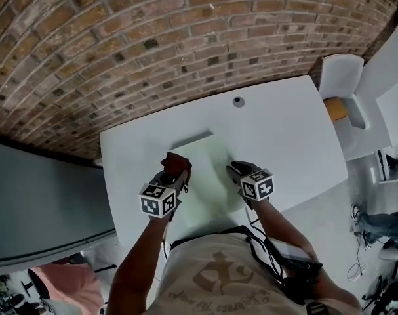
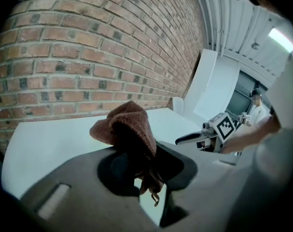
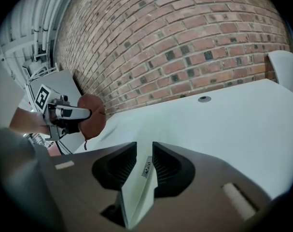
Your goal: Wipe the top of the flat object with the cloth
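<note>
The flat object [image 1: 208, 182] is a thin pale board that lies on the white table [image 1: 284, 130] in front of me. My left gripper [image 1: 176, 174] is shut on a bunched reddish-brown cloth [image 1: 177, 163] and hovers at the board's left edge. In the left gripper view the cloth [image 2: 129, 124] bulges out above the jaws. My right gripper [image 1: 237, 171] is at the board's right edge. In the right gripper view its jaws [image 3: 144, 151] stand apart, and the thin edge of the board [image 3: 136, 197] runs between them. That view also shows the cloth [image 3: 94, 115] in the left gripper.
A brick wall [image 1: 153, 38] runs behind the table. A round cable hole [image 1: 238, 101] sits near the table's far edge. A white chair [image 1: 343, 77] with a yellow item stands at the right. A person's legs [image 1: 376, 222] show on the floor at the far right.
</note>
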{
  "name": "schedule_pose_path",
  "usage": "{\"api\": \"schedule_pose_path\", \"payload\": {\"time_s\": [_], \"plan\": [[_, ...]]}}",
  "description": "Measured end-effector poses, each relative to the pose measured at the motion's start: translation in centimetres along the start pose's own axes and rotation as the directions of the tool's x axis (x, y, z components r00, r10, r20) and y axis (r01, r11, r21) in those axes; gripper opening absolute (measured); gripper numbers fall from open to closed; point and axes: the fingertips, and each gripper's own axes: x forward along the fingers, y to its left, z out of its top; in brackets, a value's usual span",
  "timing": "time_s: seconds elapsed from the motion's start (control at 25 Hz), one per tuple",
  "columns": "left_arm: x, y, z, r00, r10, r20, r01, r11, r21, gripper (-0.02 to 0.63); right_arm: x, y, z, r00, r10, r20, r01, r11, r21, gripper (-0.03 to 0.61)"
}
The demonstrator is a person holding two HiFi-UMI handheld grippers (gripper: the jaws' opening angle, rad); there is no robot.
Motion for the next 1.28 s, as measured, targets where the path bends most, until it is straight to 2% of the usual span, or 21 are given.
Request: {"api": "schedule_pose_path", "payload": {"time_s": [0.16,0.36,0.6,0.8,1.04,1.16,1.28], "plan": [[2.4,1.3,1.9,1.0,0.007,-0.005,-0.008,1.0,-0.01,0.083,1.1,-0.8,-0.6,0.999,0.017,-0.045,-0.016,0.999,0.033,0.149],[5.6,3.4,4.4,1.0,0.017,-0.021,-0.018,1.0,-0.014,0.084,2.3,-1.5,-1.5,0.994,0.027,-0.104,-0.021,0.998,0.06,0.15],[10.1,4.9,6.6,0.997,-0.009,-0.071,0.008,1.0,-0.012,0.083,2.7,-1.3,-1.8,0.99,0.082,-0.114,-0.069,0.991,0.113,0.141],[14.3,5.0,7.9,0.993,-0.039,-0.115,0.041,0.999,0.011,0.084,2.9,-1.6,-1.7,0.987,0.1,-0.126,-0.086,0.99,0.108,0.141],[19.0,4.1,7.8,0.964,-0.102,-0.245,0.119,0.991,0.057,0.084,3.2,-1.6,-1.6,0.987,0.112,-0.117,-0.099,0.989,0.11,0.144],[20.8,3.8,7.1,0.944,-0.098,-0.315,0.142,0.982,0.122,0.084,3.1,-1.7,-1.7,0.986,0.122,-0.116,-0.108,0.987,0.118,0.147],[22.3,3.7,6.6,0.924,-0.1,-0.369,0.161,0.977,0.138,0.084,3.2,-1.6,-1.7,0.986,0.125,-0.11,-0.112,0.987,0.119,0.15]]}}
